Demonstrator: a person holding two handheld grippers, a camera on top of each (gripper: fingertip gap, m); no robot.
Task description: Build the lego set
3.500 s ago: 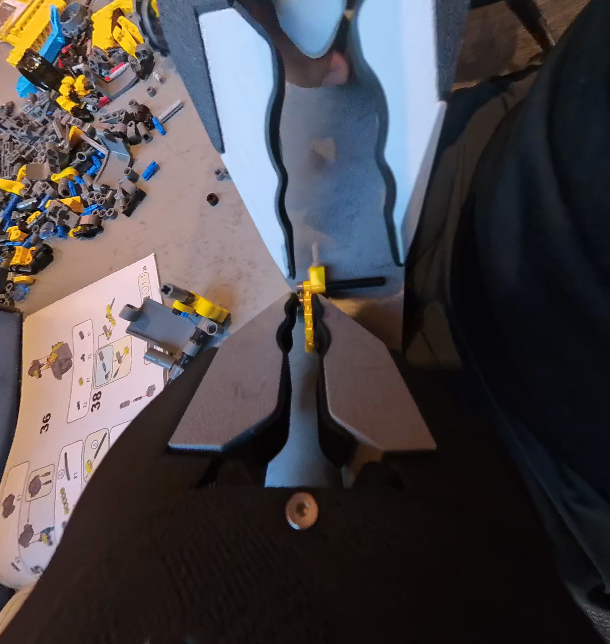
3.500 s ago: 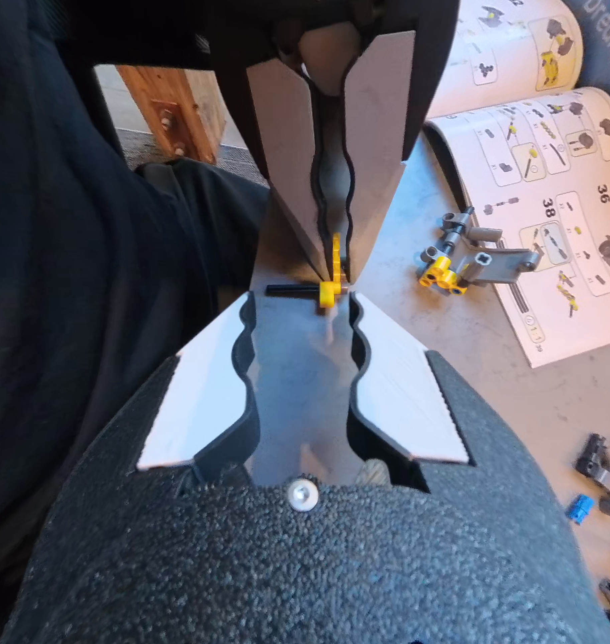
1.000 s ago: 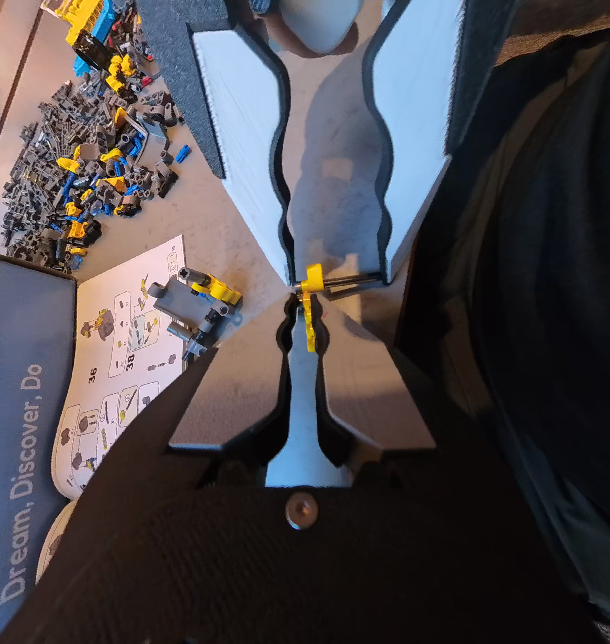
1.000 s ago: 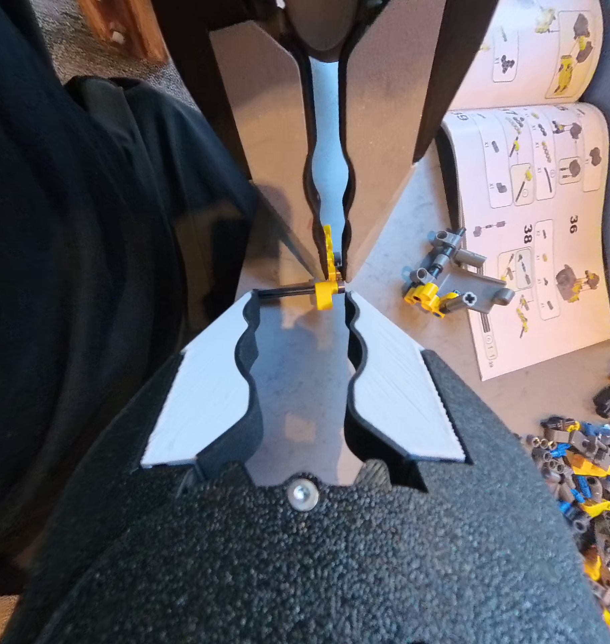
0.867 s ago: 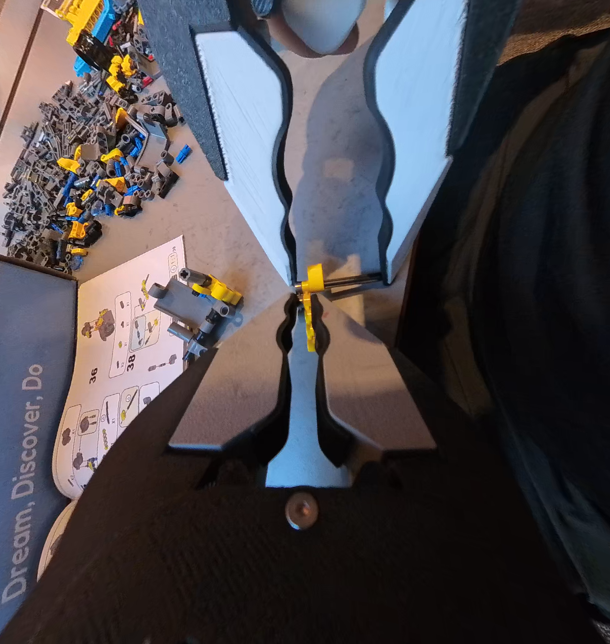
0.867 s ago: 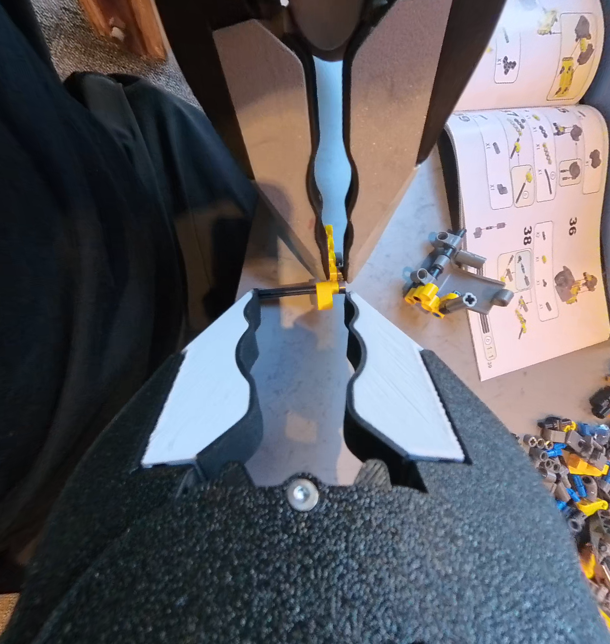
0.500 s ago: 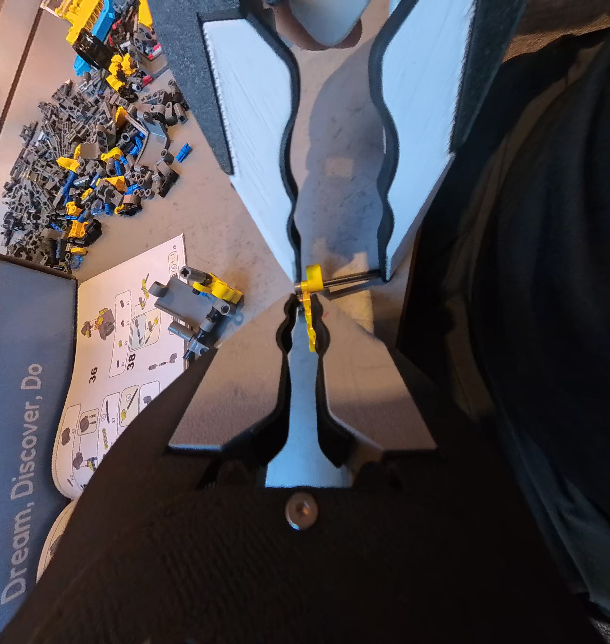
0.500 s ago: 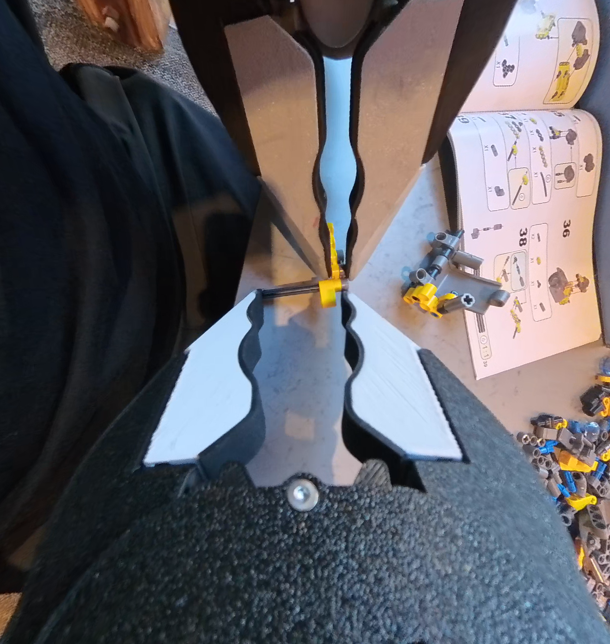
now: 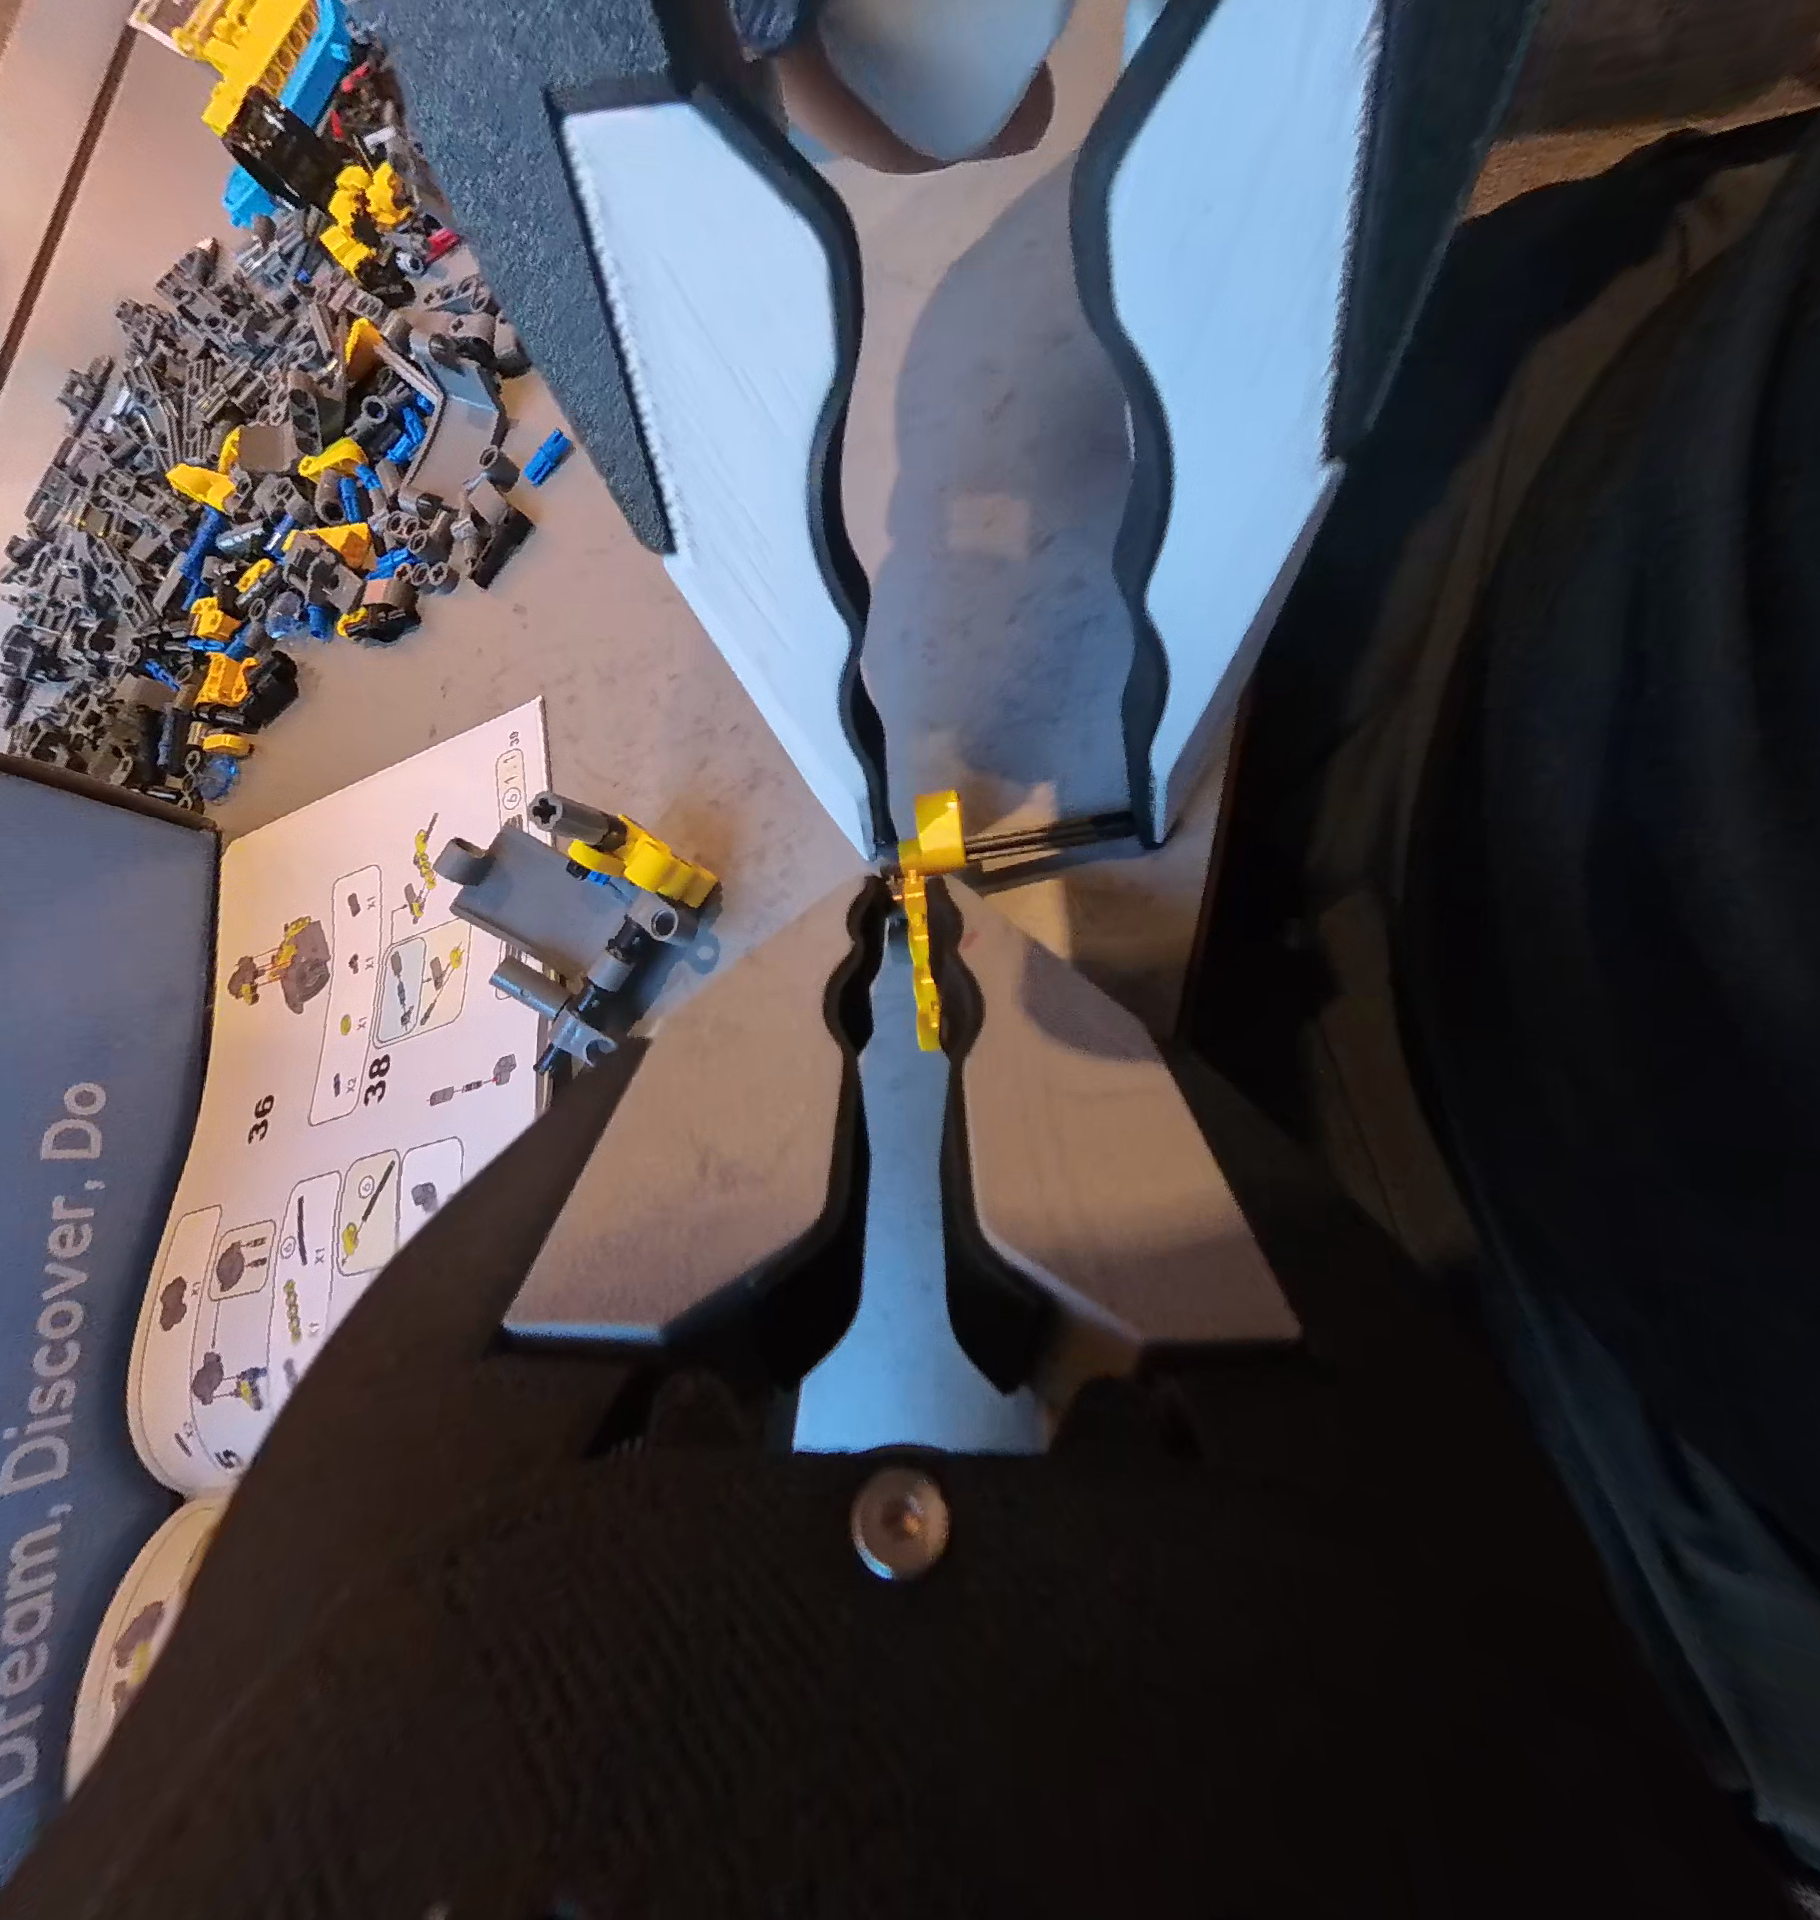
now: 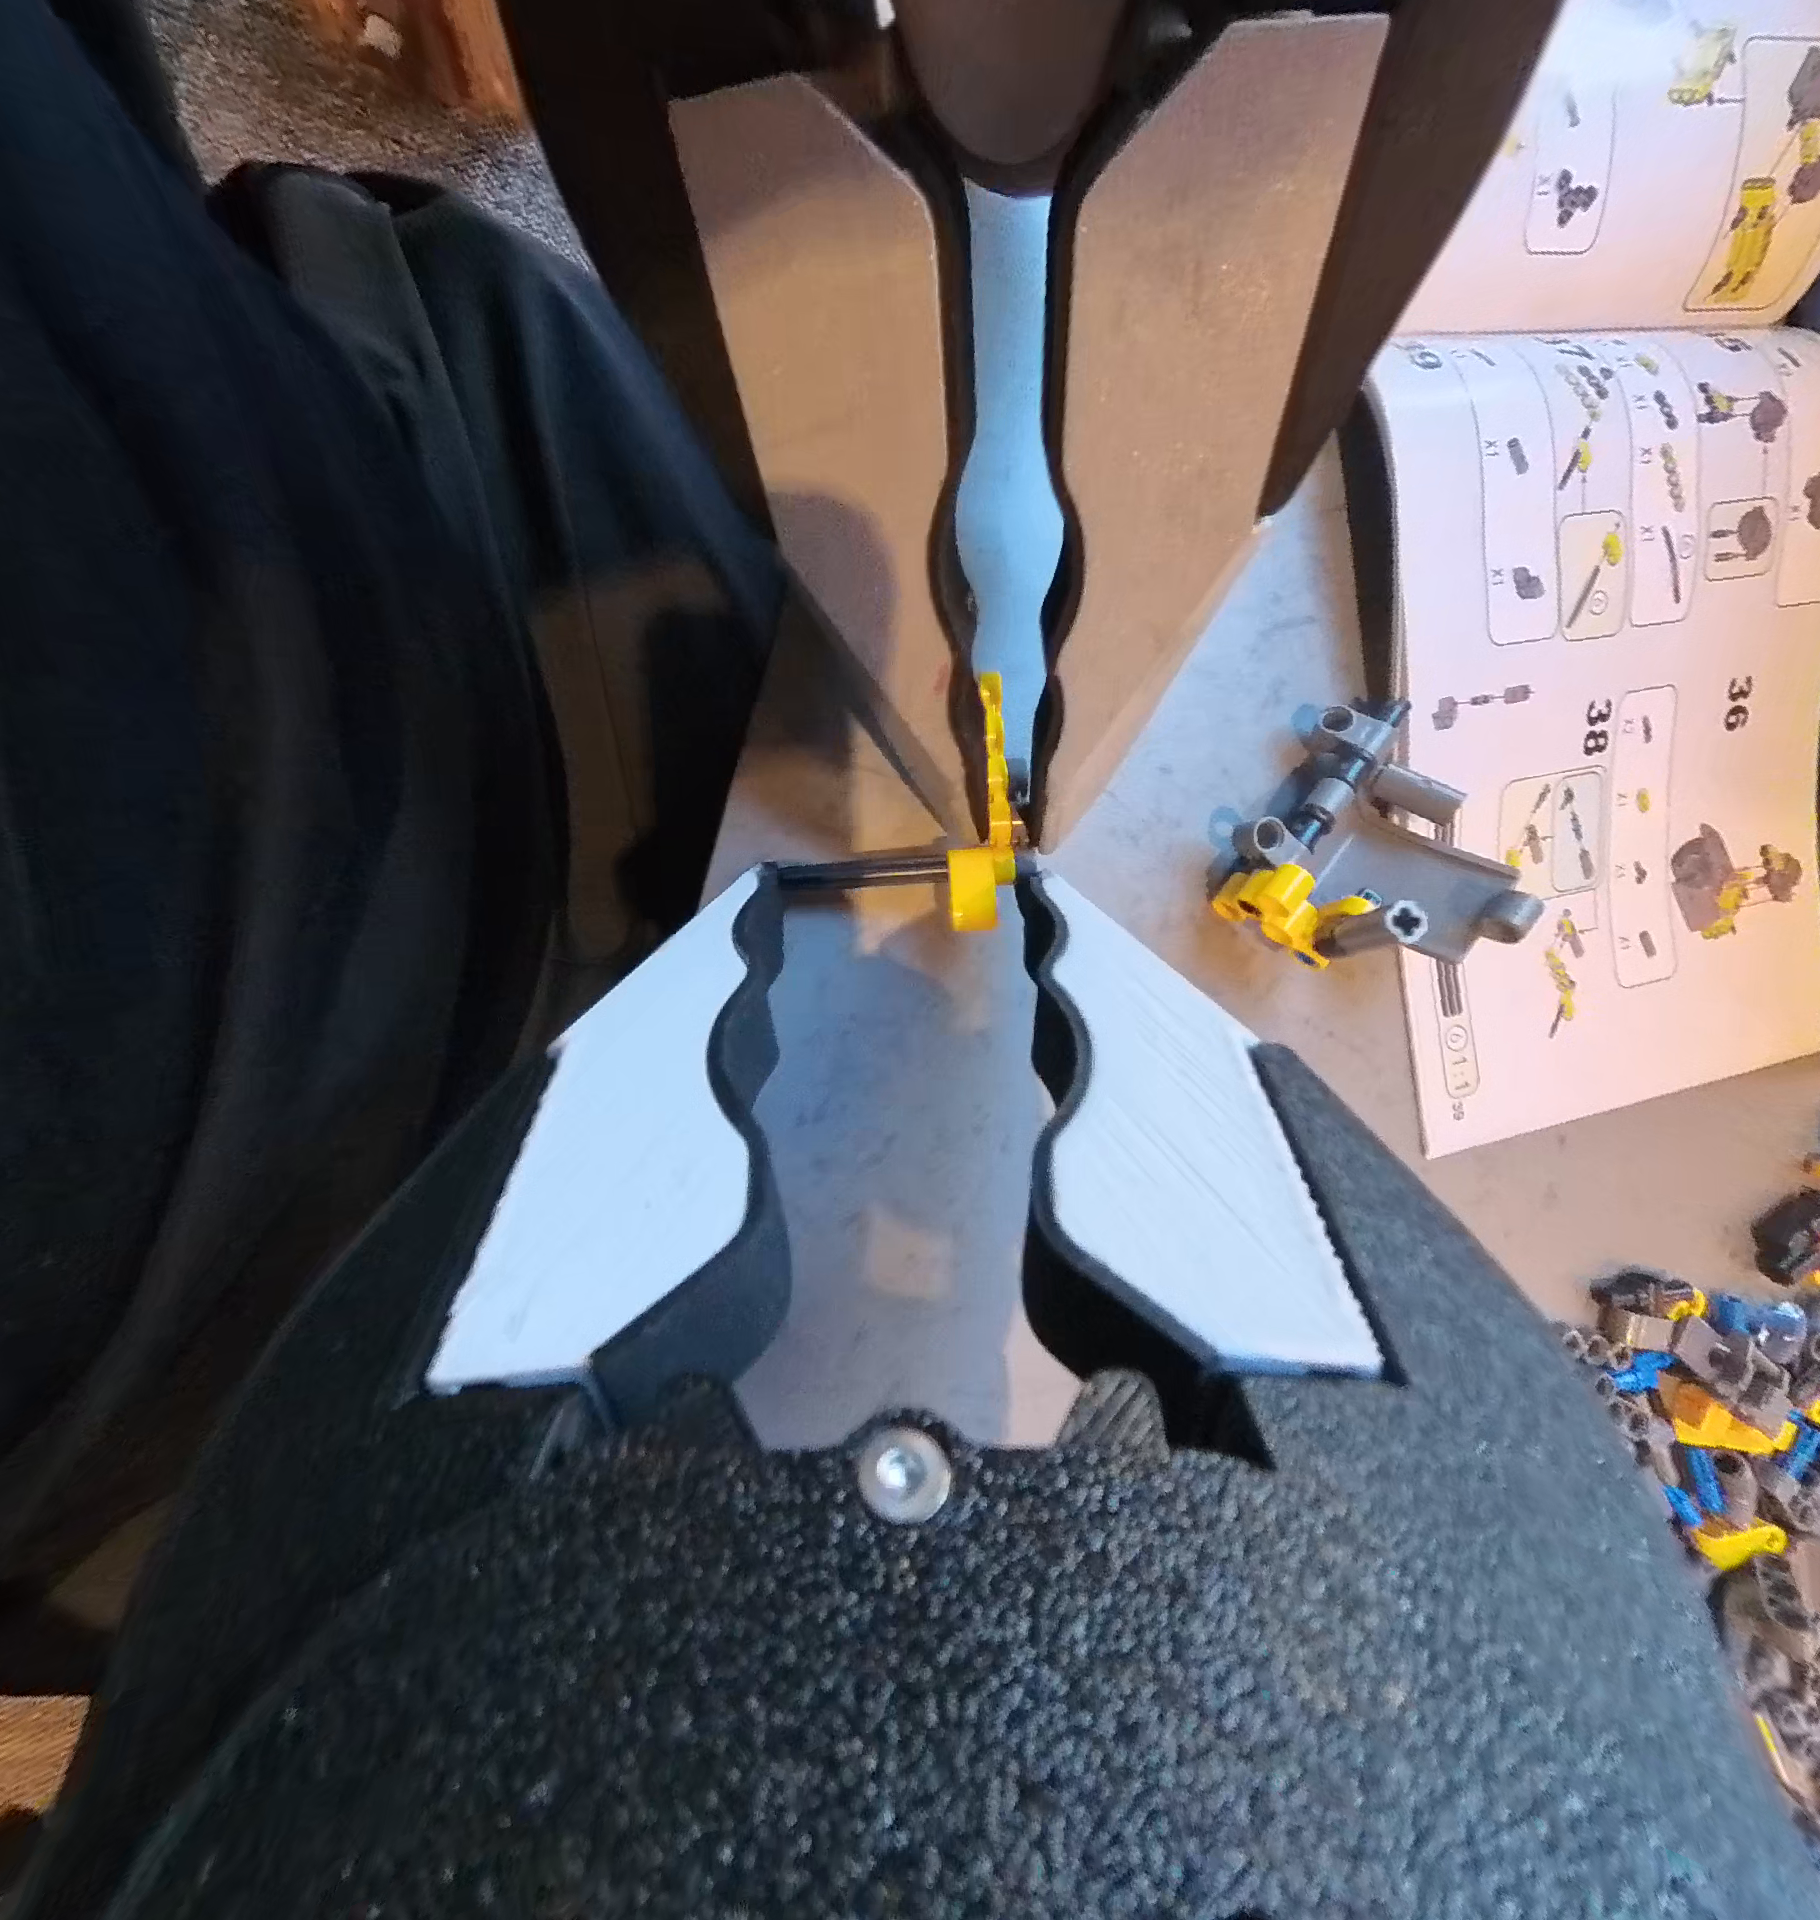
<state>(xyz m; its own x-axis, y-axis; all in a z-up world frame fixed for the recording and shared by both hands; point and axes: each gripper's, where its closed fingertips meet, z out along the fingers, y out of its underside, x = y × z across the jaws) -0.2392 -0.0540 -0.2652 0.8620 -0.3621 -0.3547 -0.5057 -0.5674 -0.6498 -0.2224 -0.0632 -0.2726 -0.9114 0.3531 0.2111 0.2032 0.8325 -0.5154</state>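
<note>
My left gripper point(image 9: 906, 894) has grey fingers and is shut on a thin yellow beam point(image 9: 924, 966), held edge-on. A yellow connector point(image 9: 937, 826) sits at the beam's far end, and a black axle point(image 9: 1051, 828) sticks out of it sideways. My right gripper point(image 10: 901, 878) has white fingers and faces the left one tip to tip. One of its tips touches the axle's free end point(image 10: 792, 871). The other tip is beside the yellow connector point(image 10: 973, 883). It grips the axle lengthwise, above the table edge.
A grey and yellow sub-assembly point(image 9: 584, 914) lies on the corner of an open instruction booklet point(image 9: 366, 1039). A pile of small grey, blue and yellow parts point(image 9: 241, 468) lies beyond it. A dark box point(image 9: 54, 1143) is at the left. A person's dark clothing point(image 10: 210, 727) is close by. The grippers are tip to tip, or close to it.
Since 3.5 s ago the right gripper's fingers have narrowed until one tip met the axle's free end. Over the last second both grippers shifted only slightly. The left grip is unchanged.
</note>
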